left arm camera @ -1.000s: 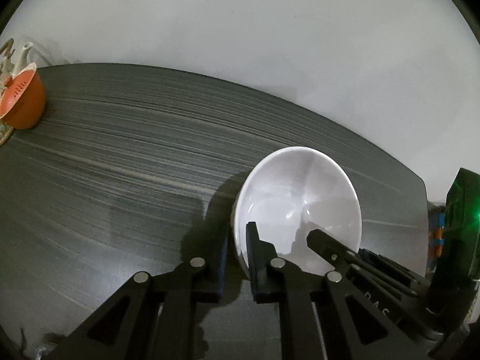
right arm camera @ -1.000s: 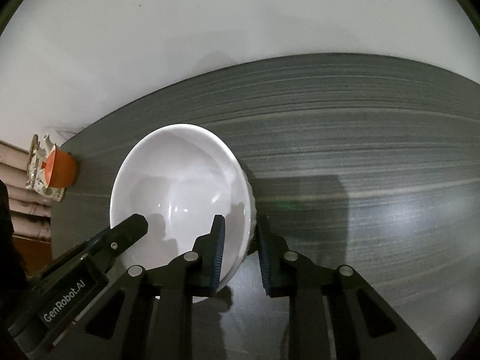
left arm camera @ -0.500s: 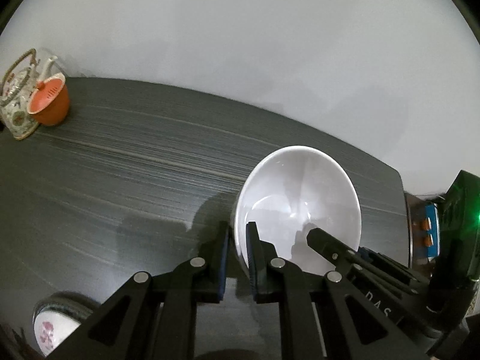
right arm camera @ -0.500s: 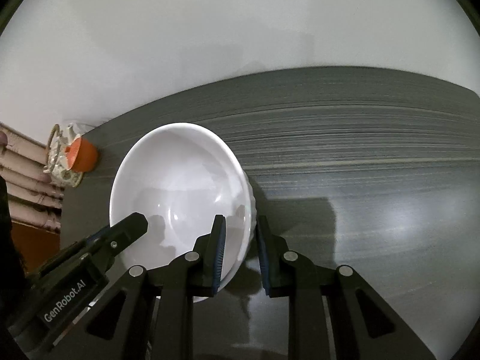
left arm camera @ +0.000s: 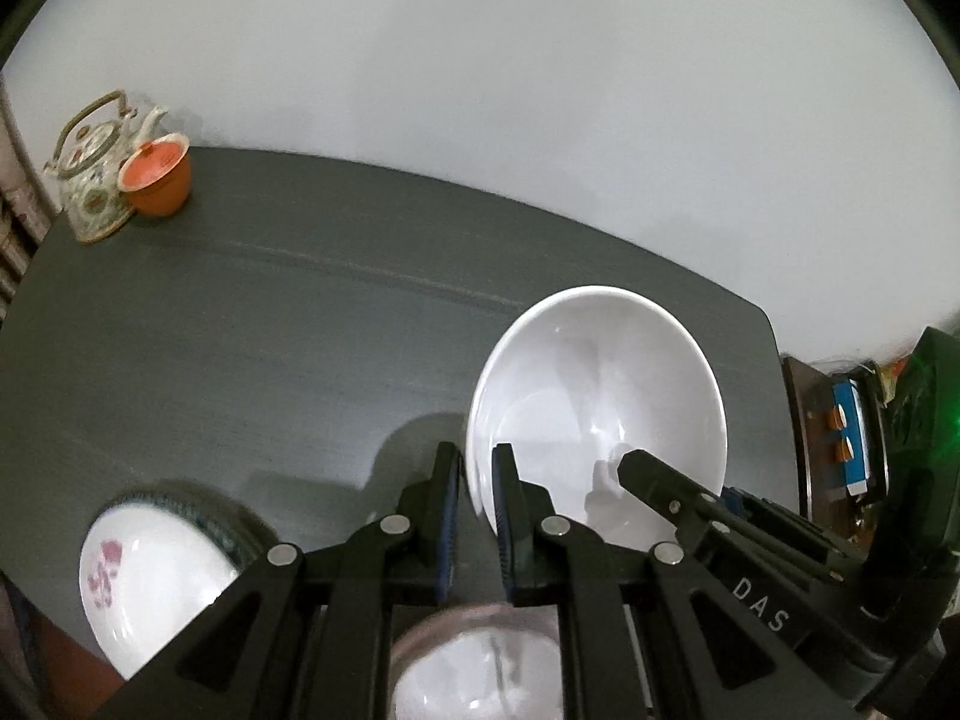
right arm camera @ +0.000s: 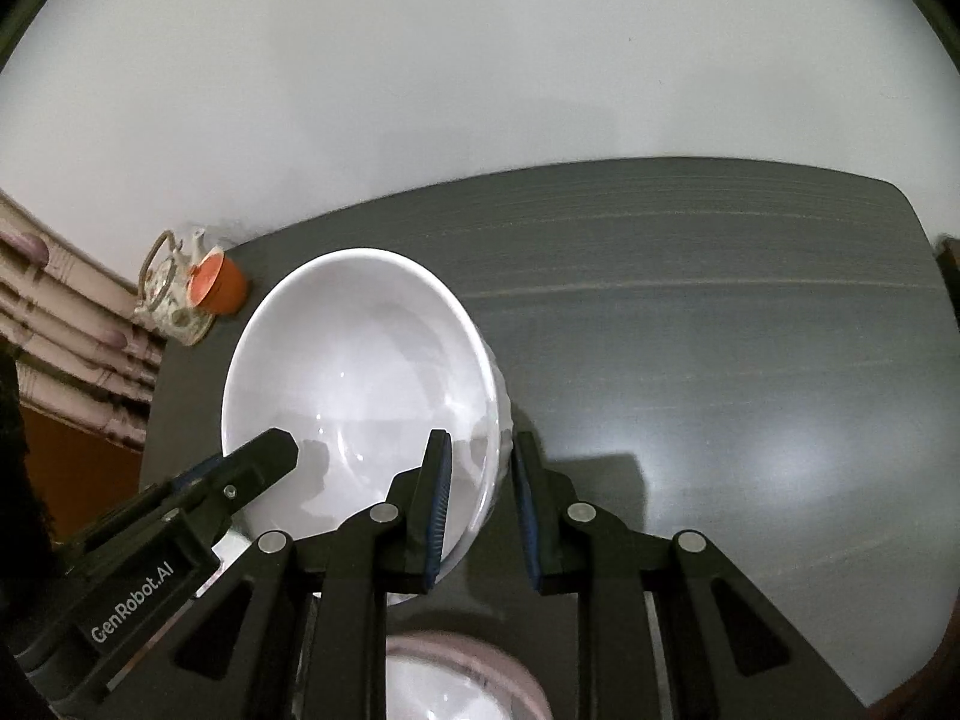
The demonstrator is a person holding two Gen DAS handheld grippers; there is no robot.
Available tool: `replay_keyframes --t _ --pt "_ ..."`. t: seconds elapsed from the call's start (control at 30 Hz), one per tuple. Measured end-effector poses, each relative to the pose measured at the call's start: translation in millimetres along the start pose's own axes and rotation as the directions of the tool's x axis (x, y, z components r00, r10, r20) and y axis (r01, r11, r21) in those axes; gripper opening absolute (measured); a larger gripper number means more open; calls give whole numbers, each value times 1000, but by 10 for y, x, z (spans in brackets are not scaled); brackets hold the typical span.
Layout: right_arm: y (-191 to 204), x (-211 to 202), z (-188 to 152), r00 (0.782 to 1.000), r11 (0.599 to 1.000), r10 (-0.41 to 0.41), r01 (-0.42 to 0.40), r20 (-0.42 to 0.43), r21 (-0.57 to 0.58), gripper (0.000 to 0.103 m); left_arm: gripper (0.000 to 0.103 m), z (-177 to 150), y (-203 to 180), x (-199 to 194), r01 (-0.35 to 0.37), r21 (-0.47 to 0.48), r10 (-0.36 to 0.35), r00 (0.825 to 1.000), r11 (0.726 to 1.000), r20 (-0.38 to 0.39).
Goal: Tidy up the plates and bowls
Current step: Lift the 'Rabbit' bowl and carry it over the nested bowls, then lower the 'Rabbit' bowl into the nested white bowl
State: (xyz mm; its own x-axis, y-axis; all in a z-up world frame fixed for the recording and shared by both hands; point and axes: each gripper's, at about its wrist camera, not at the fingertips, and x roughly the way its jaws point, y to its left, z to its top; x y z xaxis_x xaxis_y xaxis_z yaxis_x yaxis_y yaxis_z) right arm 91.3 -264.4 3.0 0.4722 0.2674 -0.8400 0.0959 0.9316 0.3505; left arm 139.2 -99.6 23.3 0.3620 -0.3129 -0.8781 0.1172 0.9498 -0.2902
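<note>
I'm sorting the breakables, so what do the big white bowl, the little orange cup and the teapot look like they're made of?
White bowl: likely glazed porcelain or ceramic; smooth, glossy, with sharp highlights.
Orange cup: probably ceramic or clay with a duller finish; plastic cannot be ruled out.
Teapot: apparently painted glazed ceramic, with floral decoration and a hoop handle that looks like metal or cane.

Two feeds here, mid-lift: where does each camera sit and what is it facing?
Left wrist: on the left gripper, looking down at the white bowl and dark table; the right gripper's finger shows.
Right wrist: on the right gripper, clamping the bowl's opposite rim; the left gripper's finger shows.
Shared: bowl, table, teapot, orange cup.
</note>
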Motion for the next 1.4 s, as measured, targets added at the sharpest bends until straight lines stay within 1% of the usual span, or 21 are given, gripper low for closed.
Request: replay_keyframes --t 0.07,0.2,0.27,0.53,0.7,0.8,1.07,1.4 --pt "17 -62 -119 1000 1000 1 -1 -1 -4 20 11 -102 -3 -38 -4 2 4 1000 1000 -6" --pt "37 -144 -329 1000 1000 16 -16 1 8 20 11 -422 10 -119 -1 -9 1 1000 1000 -29" --pt "-2 -213 -445 1000 1000 18 -18 2 13 20 11 -504 34 -162 3 -13 -4 1000 1000 -30" --pt "83 -352 -841 1000 1000 5 -5 4 -5 20 11 -934 73 -346 10 -14 -10 999 1000 -36" --pt "118 -384 -1049 1000 1000 5 -5 -2 -3 20 11 -1123 97 -412 14 -16 -15 999 1000 -47" --pt "90 -405 -1186 1000 1000 9 -9 -14 4 20 11 -1204 122 -434 14 -17 -15 999 1000 -52" --pt "88 -386 -1406 999 1000 5 -5 -36 5 20 11 -1347 111 -444 8 -11 -9 998 1000 -62" --pt "66 -305 -1558 997 1000 -9 10 -73 11 20 11 -1475 176 -308 -8 -15 6 995 1000 -97"
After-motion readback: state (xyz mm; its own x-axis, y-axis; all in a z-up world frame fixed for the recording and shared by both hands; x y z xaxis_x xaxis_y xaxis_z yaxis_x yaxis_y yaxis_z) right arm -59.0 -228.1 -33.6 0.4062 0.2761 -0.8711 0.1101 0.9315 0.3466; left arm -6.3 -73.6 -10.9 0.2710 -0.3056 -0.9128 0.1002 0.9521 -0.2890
